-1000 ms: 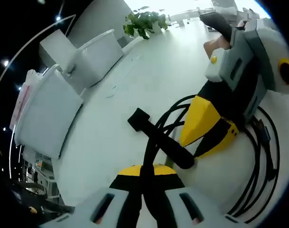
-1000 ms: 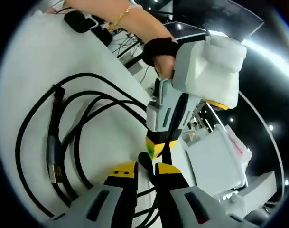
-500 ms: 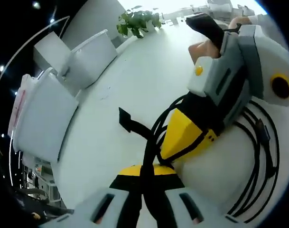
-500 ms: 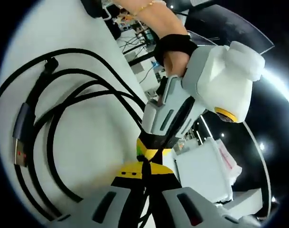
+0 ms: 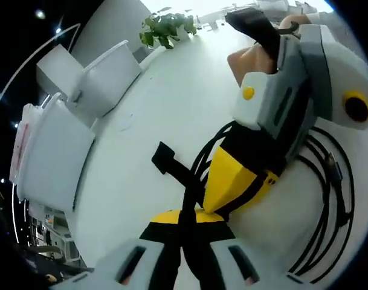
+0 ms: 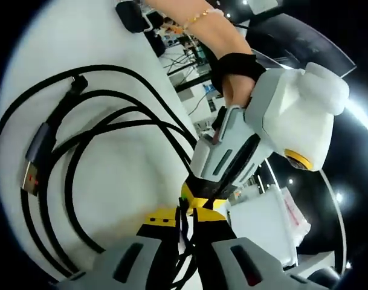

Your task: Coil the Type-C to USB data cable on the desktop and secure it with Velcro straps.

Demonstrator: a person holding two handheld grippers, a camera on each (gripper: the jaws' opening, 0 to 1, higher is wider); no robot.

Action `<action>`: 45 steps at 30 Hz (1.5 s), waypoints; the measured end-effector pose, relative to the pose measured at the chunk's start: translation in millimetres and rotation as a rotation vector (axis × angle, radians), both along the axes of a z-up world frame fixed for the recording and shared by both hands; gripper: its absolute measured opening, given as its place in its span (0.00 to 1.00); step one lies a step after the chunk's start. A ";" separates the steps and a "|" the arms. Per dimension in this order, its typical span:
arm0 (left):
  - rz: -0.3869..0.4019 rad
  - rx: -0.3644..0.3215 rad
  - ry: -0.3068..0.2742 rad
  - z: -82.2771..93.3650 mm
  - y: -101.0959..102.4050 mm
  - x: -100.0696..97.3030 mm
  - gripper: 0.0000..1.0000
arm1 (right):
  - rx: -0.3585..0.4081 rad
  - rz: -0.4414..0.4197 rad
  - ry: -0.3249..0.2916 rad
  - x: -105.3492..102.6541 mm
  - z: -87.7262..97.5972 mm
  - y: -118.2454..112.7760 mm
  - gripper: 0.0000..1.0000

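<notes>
Left gripper view: left tongs [image 5: 185, 222] stay clamped on cable [image 5: 329, 223]; right tongs [image 5: 215, 205] nearer, seemingly closed.

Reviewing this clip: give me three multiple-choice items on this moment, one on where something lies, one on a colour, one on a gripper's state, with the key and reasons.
1. Where does the coiled cable lie?
A. on the white desktop
B. in a white bin
C. on the floor

2. What colour is the cable?
A. white
B. black
C. red

3. How does the left gripper stand?
A. wide open over the desk
B. shut on the Velcro strap
C. shut on a plant leaf

Key: 1 A, the loops rest flat on the desk; 2 B, every loop is black; 3 B, its jaws close around the strap rising between them.
</notes>
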State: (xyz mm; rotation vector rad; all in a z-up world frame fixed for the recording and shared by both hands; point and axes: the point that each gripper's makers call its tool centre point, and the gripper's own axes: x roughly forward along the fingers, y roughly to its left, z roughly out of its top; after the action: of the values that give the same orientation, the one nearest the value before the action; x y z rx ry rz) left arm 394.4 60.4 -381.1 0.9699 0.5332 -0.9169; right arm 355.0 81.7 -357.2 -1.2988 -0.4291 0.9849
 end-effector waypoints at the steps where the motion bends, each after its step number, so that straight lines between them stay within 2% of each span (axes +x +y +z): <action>1: 0.000 -0.001 0.002 -0.1 0.3 0.7 0.07 | -0.005 -0.013 -0.012 2.3 -0.2 -0.2 0.06; 4: 0.007 -0.001 0.003 -0.2 2.8 1.7 0.07 | -0.025 -0.012 -0.029 2.5 -3.2 -0.7 0.02; 9: 0.011 -0.012 0.000 4.9 3.6 -4.8 0.07 | -0.015 0.007 -0.044 -3.0 0.2 -6.5 0.00; 11: 0.005 -0.021 -0.004 7.1 2.4 -9.3 0.07 | 0.053 0.032 -0.036 -11.7 8.6 -12.8 0.00; 14: -0.008 -0.043 0.005 9.7 -5.4 -20.6 0.07 | 0.113 0.034 0.015 -20.5 14.2 -17.6 0.00; 16: -0.033 -0.042 -0.003 12.1 -13.0 -31.8 0.07 | 0.170 0.030 0.068 -32.1 21.0 -28.6 0.00; 20: -0.075 -0.067 -0.017 19.5 -31.4 -58.6 0.06 | 0.306 0.018 0.204 -61.2 34.9 -70.0 0.00; 22: -0.097 -0.137 -0.001 25.8 -53.4 -76.8 0.06 | 0.371 0.003 0.270 -75.5 41.6 -90.2 0.00; 23: -0.071 -0.163 0.014 26.7 -60.4 -82.8 0.06 | 0.389 -0.005 0.291 -80.2 43.0 -97.9 0.00; 26: -0.049 -0.155 0.030 22.8 -77.9 -94.6 0.06 | 0.477 -0.039 0.367 -90.0 47.7 -120.7 0.00; 28: -0.026 -0.152 0.026 19.9 -86.6 -99.1 0.06 | 0.504 -0.073 0.373 -89.6 48.1 -135.7 0.00; 31: 0.008 -0.200 0.054 16.5 -104.4 -115.2 0.06 | 0.560 -0.094 0.479 -99.2 40.0 -157.7 0.00; 33: 0.014 -0.203 0.077 12.9 -111.2 -125.6 0.06 | 0.555 -0.088 0.475 -107.3 38.4 -166.2 0.00; 35: 0.026 -0.193 0.088 8.6 -116.3 -134.1 0.06 | 0.504 -0.097 0.413 -115.3 35.3 -171.9 0.00; 37: 0.035 -0.166 0.083 4.6 -118.0 -139.8 0.06 | 0.478 -0.097 0.390 -122.9 32.4 -172.5 0.00; 38: 0.033 -0.152 0.075 3.8 -118.8 -141.8 0.06 | 0.481 -0.099 0.400 -126.2 31.0 -171.9 0.00; 40: 0.036 -0.146 0.060 3.4 -119.8 -143.9 0.06 | 0.502 -0.098 0.461 -131.2 27.7 -170.7 0.00; 42: 0.023 -0.135 0.029 1.8 -120.7 -145.6 0.06 | 0.508 -0.109 0.472 -129.2 27.0 -171.4 0.00; 45: 0.014 -0.124 0.020 -2.4 -121.7 -150.9 0.06 | 0.532 -0.116 0.501 -125.8 27.5 -173.2 0.00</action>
State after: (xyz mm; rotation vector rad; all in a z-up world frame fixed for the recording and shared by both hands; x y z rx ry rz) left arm 243.5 -61.3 -383.5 0.8451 0.4940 -0.9369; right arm 229.2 -91.5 -329.6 -0.5651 -0.2007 0.9731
